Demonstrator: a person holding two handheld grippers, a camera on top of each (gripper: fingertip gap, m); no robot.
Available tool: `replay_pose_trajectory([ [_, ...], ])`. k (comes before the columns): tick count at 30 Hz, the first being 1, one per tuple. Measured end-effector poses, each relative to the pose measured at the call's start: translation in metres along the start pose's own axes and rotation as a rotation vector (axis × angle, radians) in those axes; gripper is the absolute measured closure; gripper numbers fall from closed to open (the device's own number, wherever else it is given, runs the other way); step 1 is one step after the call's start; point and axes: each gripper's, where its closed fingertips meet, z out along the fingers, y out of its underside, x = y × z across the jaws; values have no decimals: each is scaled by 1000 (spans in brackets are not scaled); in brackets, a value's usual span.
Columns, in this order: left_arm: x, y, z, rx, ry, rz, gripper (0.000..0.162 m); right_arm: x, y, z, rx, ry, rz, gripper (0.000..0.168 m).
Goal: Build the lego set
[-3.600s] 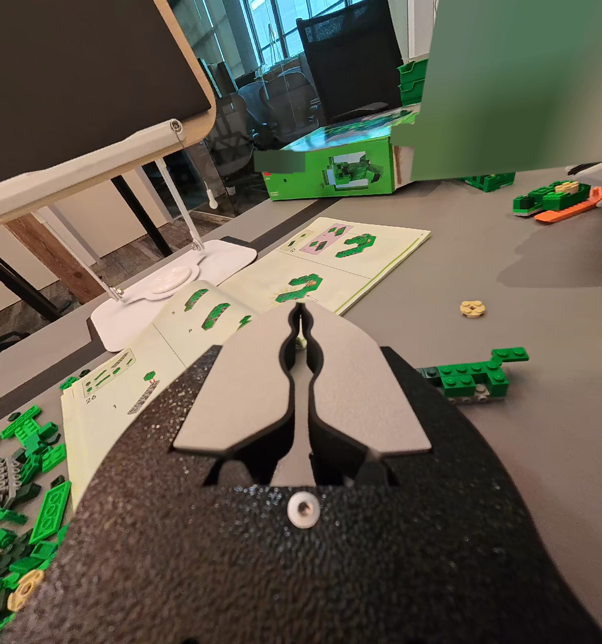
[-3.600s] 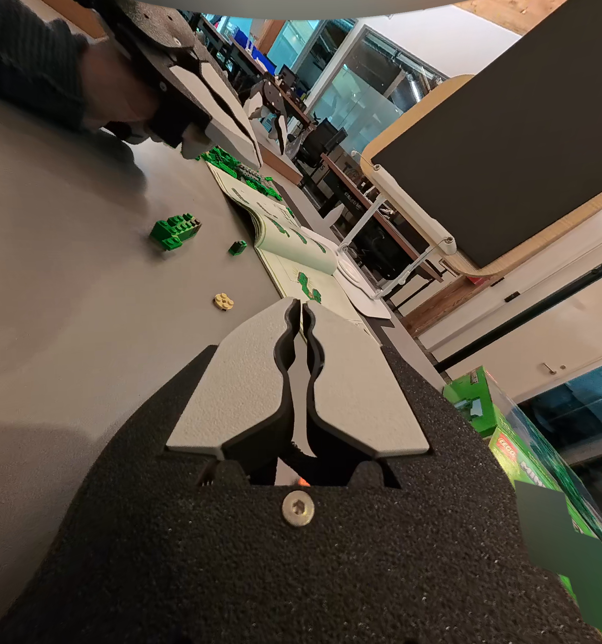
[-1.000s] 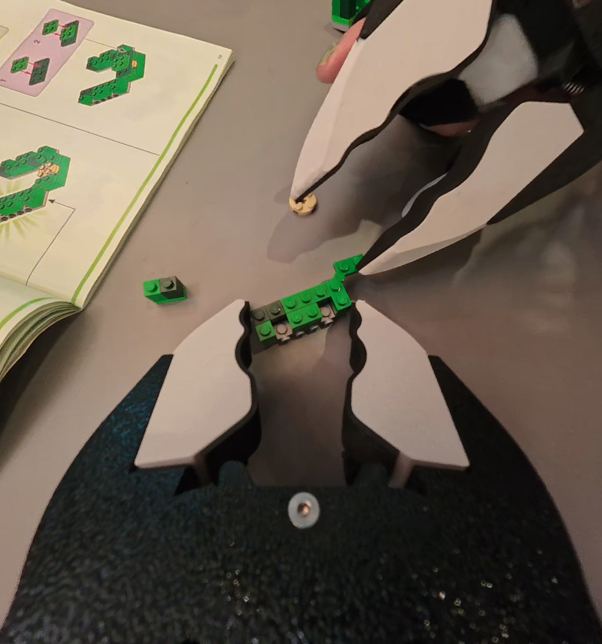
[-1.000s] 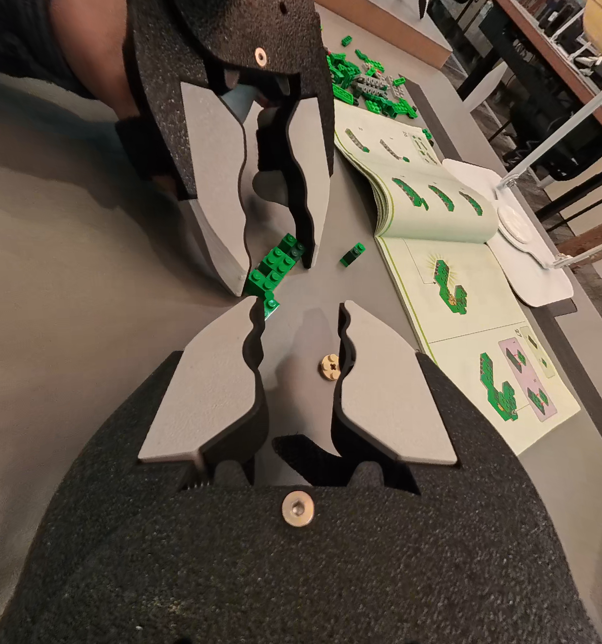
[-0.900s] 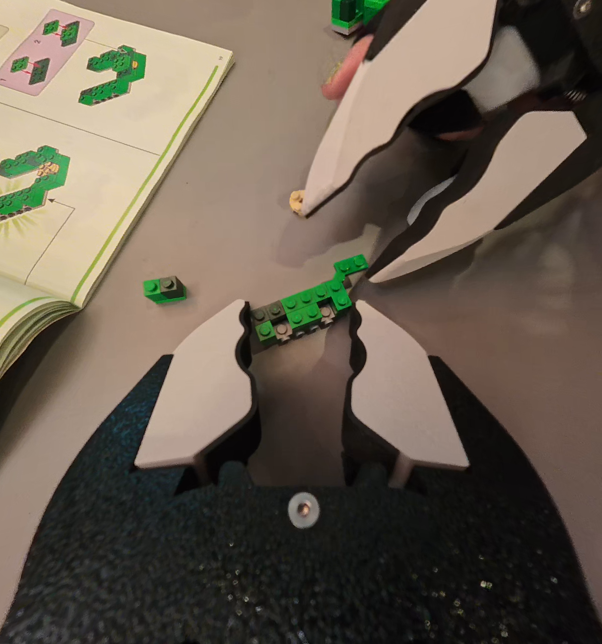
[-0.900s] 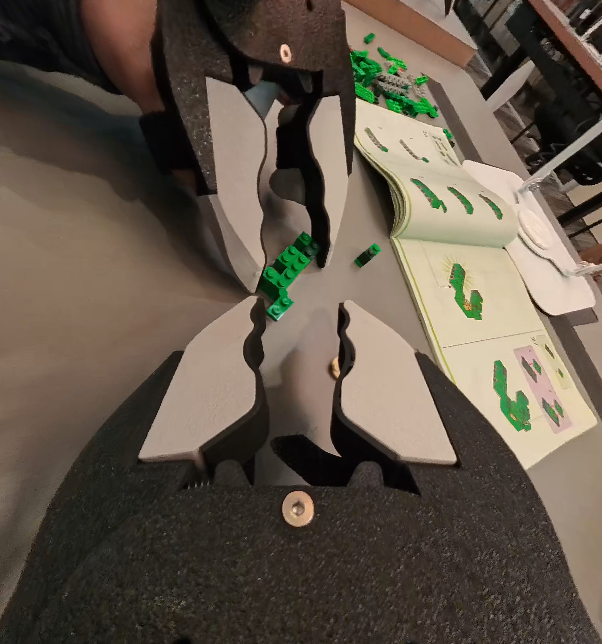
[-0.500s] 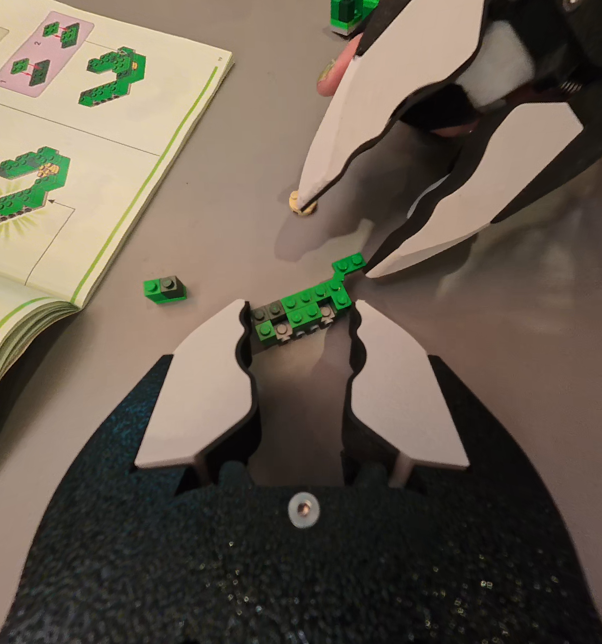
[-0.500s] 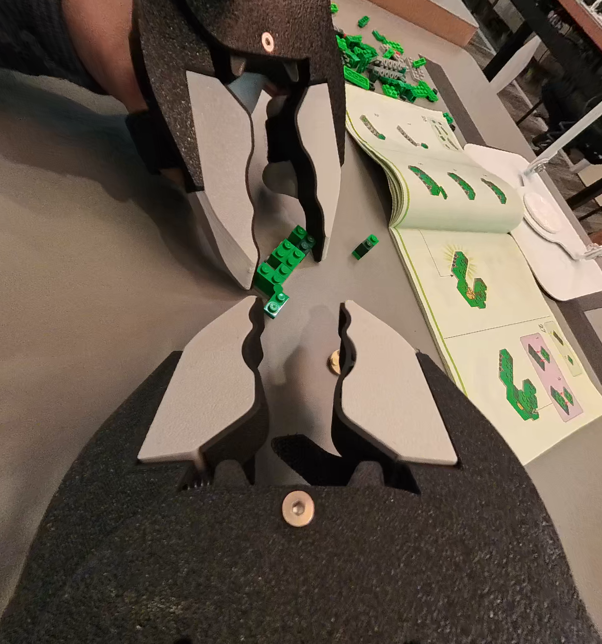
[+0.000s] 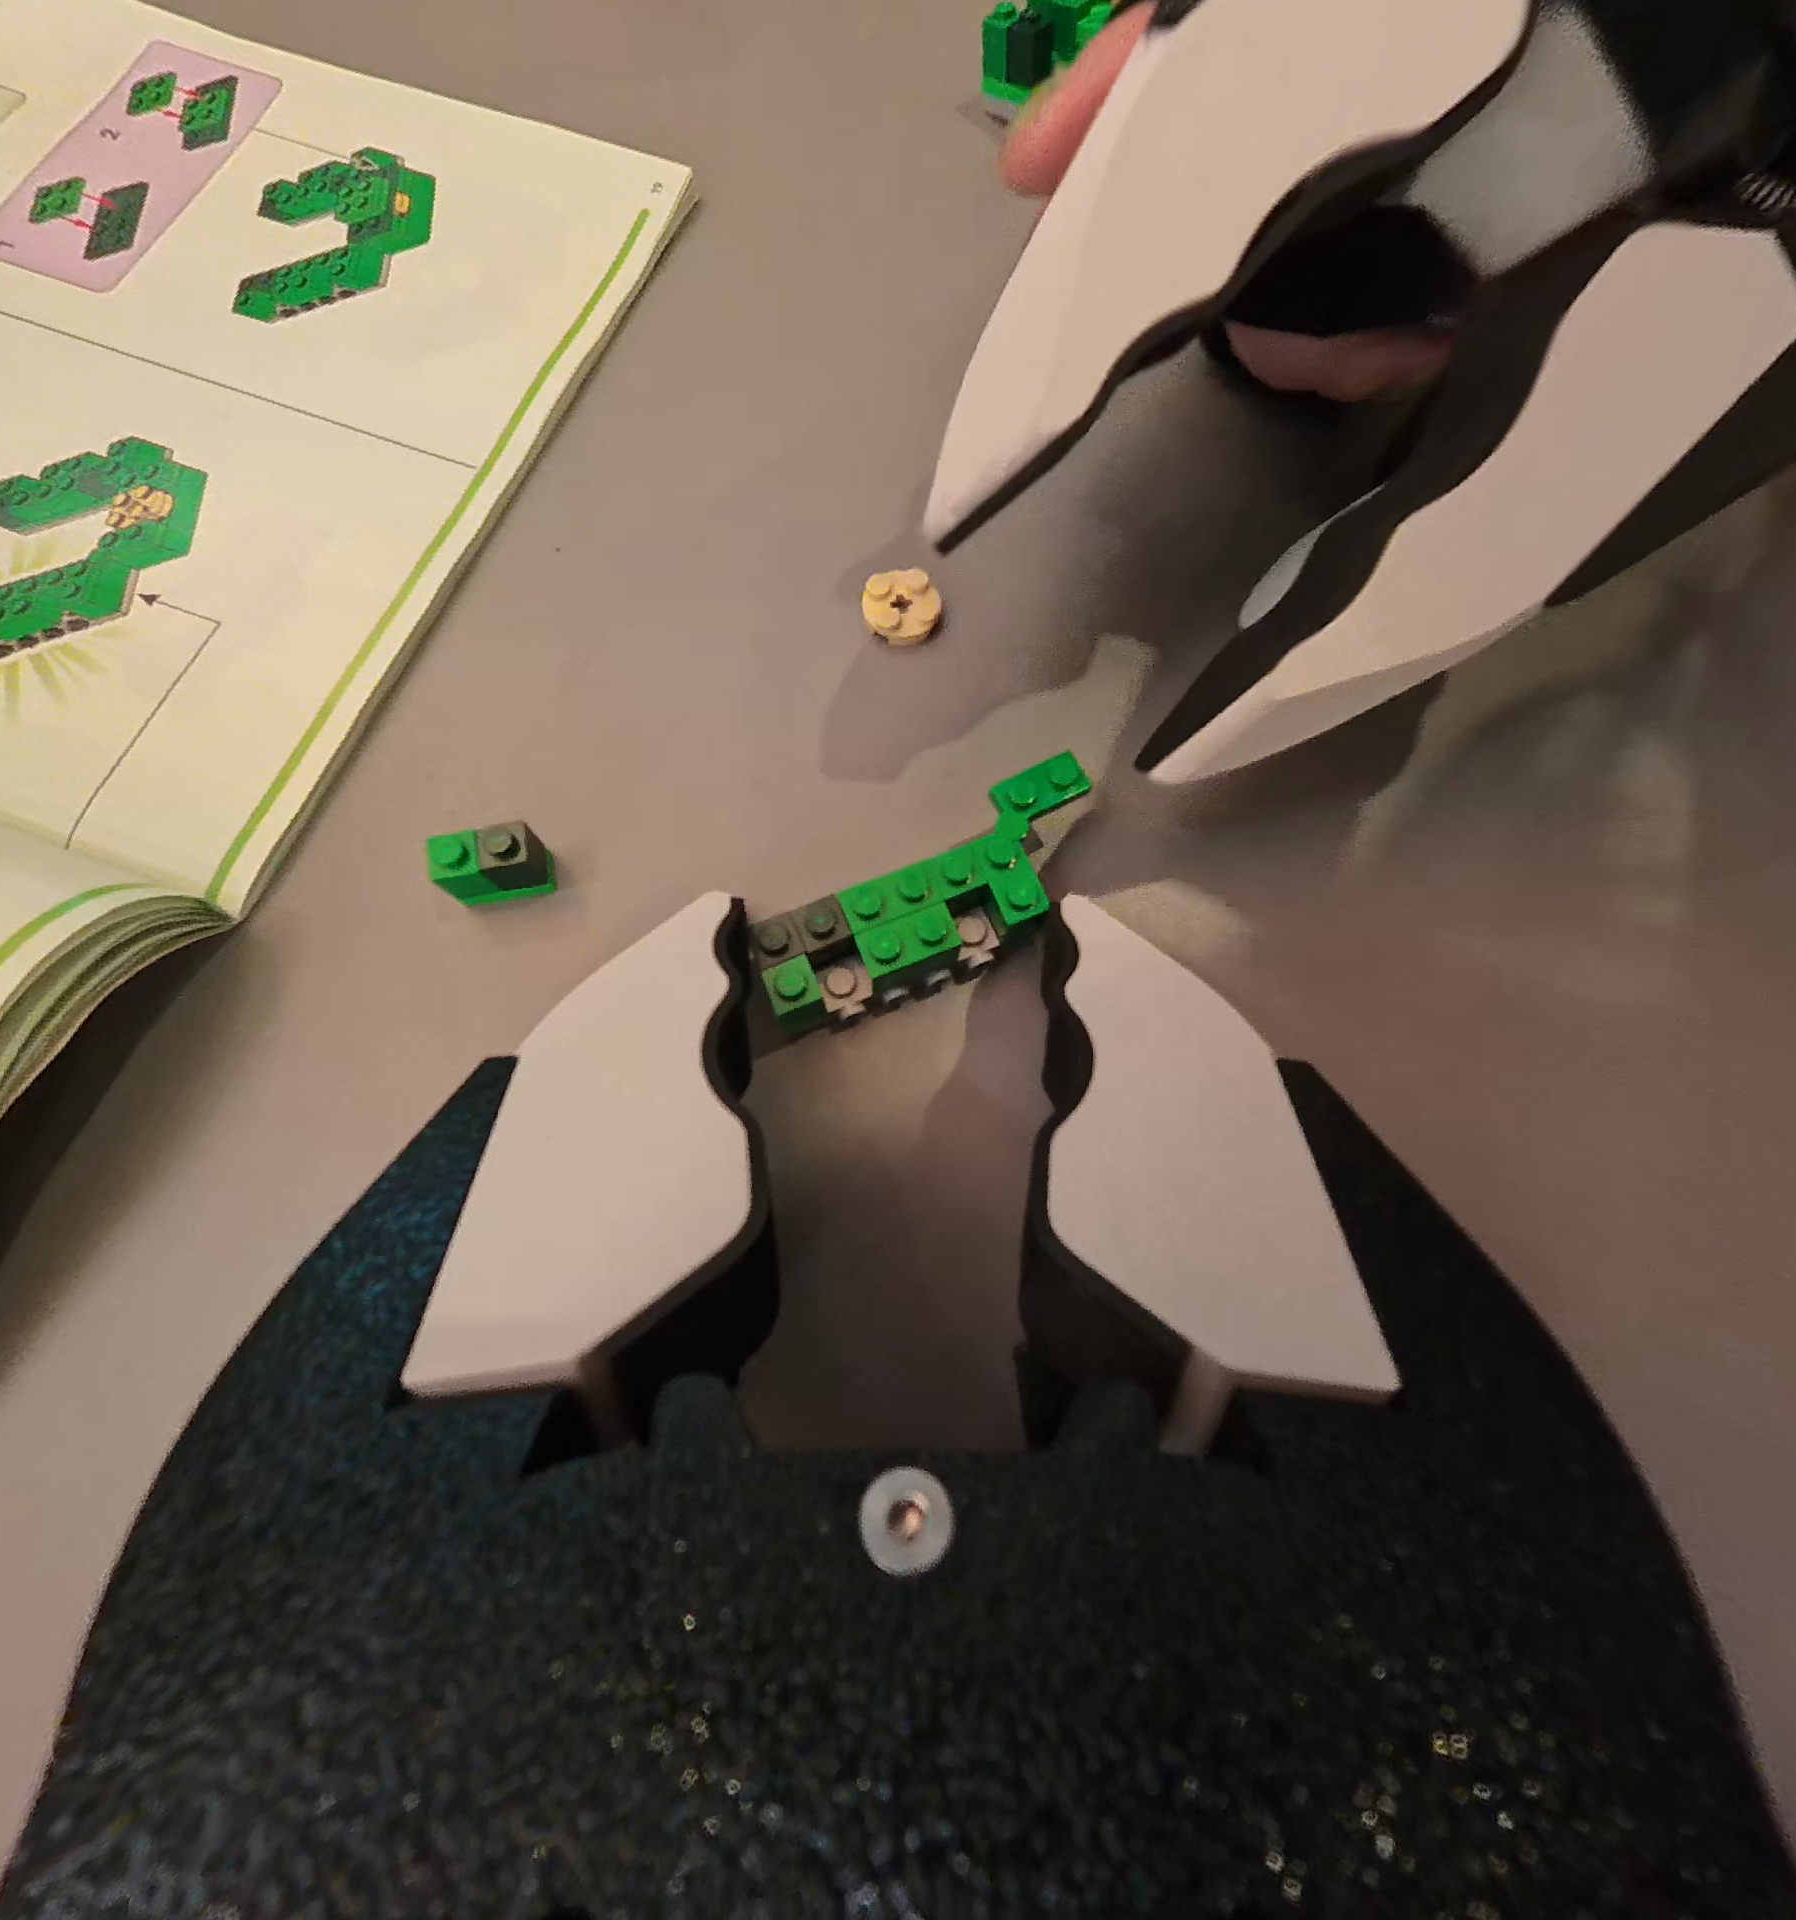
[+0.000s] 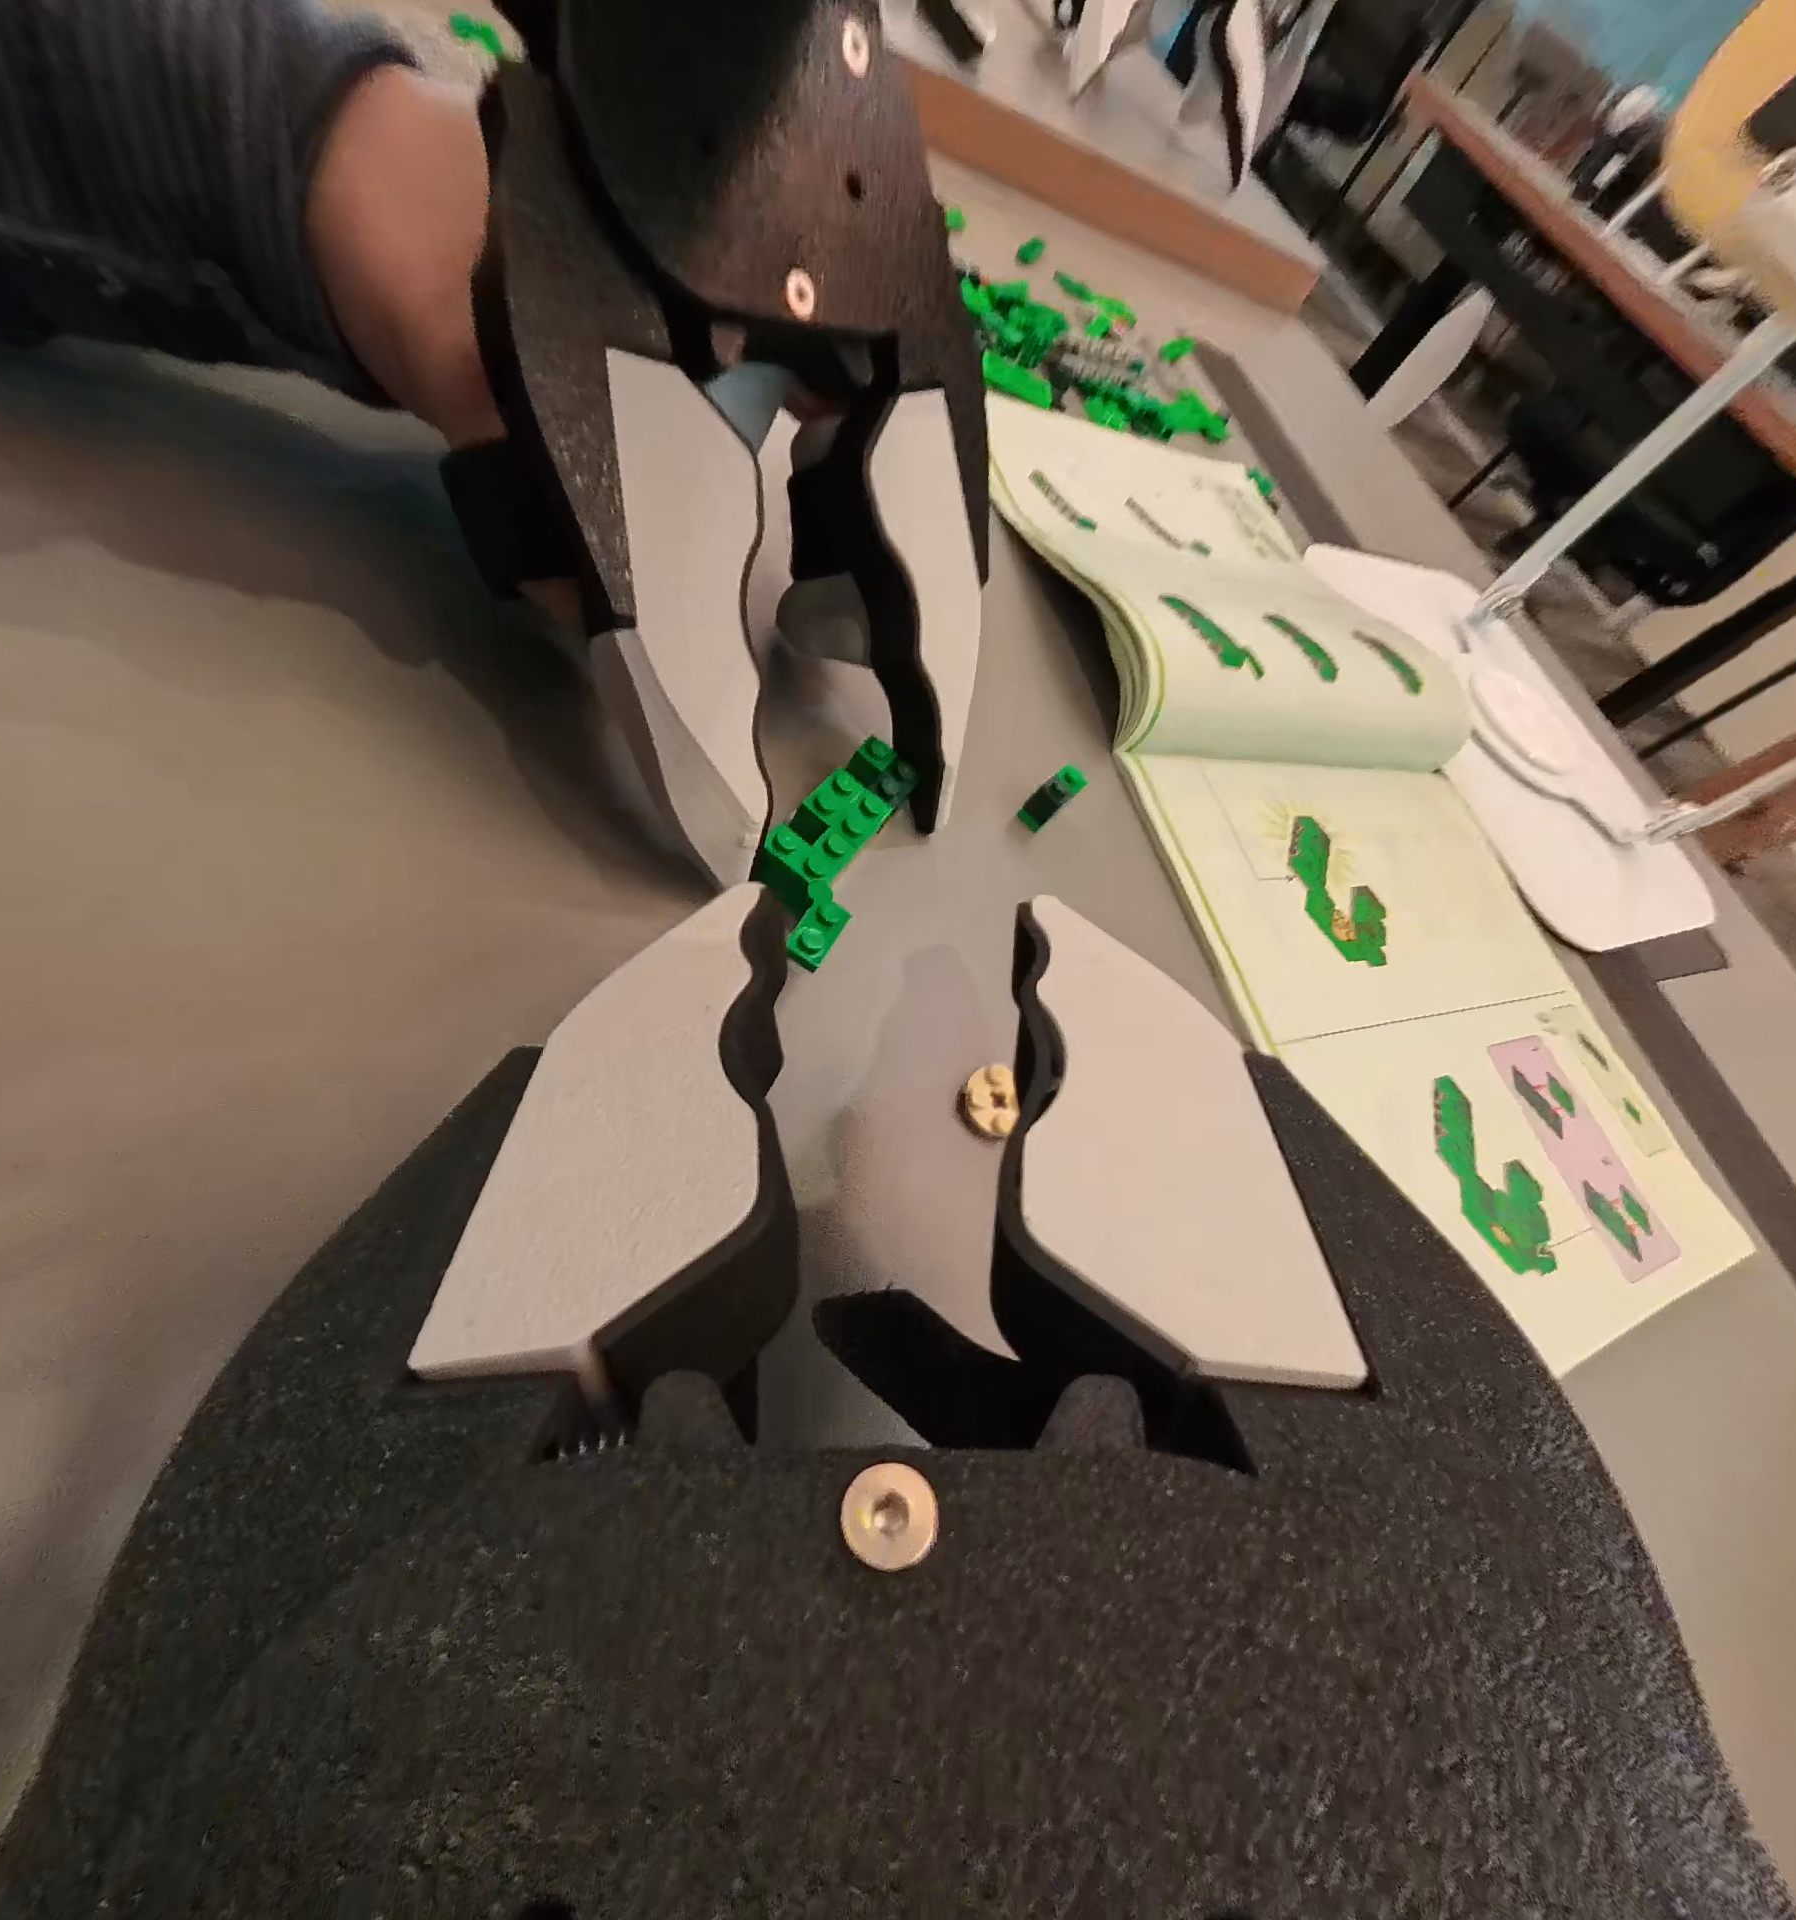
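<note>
A green and dark-grey lego assembly (image 9: pixel 909 920) lies on the grey table. My left gripper (image 9: pixel 896 912) has its fingertips against both ends of it and holds it there; both also show in the right wrist view, the assembly (image 10: pixel 832 831) and the left gripper (image 10: pixel 837 831). My right gripper (image 10: pixel 889 914) is open and empty, just above the table. A tan round plate (image 10: pixel 989 1103) lies loose beside its right finger. In the left wrist view the right gripper (image 9: pixel 1045 655) hovers behind the assembly, and the tan plate (image 9: pixel 902 608) lies just off its upper fingertip.
An open instruction booklet (image 9: pixel 250 416) lies left of the assembly and shows in the right wrist view (image 10: pixel 1341 935). A small green and dark-grey brick (image 9: pixel 491 860) sits beside it. A pile of green pieces (image 10: pixel 1081 353) lies farther back. A white flat base (image 10: pixel 1580 831) is beyond the booklet. The tips of one gripper are about 5 cm away from the tips of the other. Between my right fingertips and the tan plate (image 9: pixel 902 608) there is roughly 5 cm.
My right gripper has lifted and drawn back; its fingertip was on the tan round plate and is now off it. The left gripper and the assembly have not moved.
</note>
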Motion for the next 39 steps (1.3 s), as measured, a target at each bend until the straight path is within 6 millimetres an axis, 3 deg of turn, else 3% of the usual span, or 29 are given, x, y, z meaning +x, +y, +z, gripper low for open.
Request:
replay_pose_trajectory([
  [5, 0, 0, 0, 1, 2, -1, 108, 5, -9, -8, 87, 54, -18, 130],
  [39, 0, 0, 0, -1, 4, 8, 108, -4, -5, -2, 47, 43, -123, 134],
])
